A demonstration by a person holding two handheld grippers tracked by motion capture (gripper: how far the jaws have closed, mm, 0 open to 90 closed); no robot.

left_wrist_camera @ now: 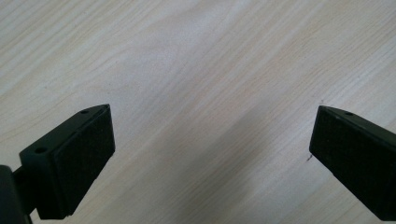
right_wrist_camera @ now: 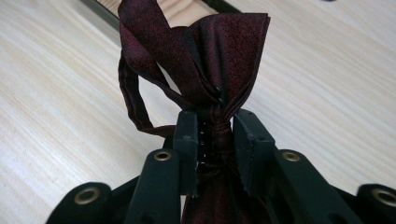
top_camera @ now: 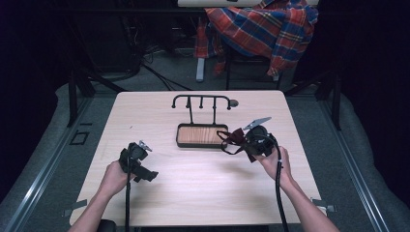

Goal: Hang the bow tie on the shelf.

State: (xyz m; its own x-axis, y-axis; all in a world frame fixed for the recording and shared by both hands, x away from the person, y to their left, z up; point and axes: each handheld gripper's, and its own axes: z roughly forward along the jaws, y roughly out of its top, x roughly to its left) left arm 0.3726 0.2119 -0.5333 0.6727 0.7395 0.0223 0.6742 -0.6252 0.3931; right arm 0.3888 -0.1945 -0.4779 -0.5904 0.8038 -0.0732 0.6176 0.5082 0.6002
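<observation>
A dark red bow tie (right_wrist_camera: 219,56) with a thin neck strap (right_wrist_camera: 133,107) is pinched at its knot between the jaws of my right gripper (right_wrist_camera: 214,135), which is shut on it. From above, the bow tie (top_camera: 235,138) hangs off the right gripper (top_camera: 251,142) just right of a black rack (top_camera: 201,101) with hooks and a wooden base tray (top_camera: 200,136). My left gripper (top_camera: 140,166) rests at the table's left front; its jaws (left_wrist_camera: 212,149) stand wide open over bare wood with nothing between them.
The light wooden table (top_camera: 203,193) has open surface between the two hands. Behind the table a plaid shirt (top_camera: 263,29) lies over a chair. Dark floor and cables surround the table.
</observation>
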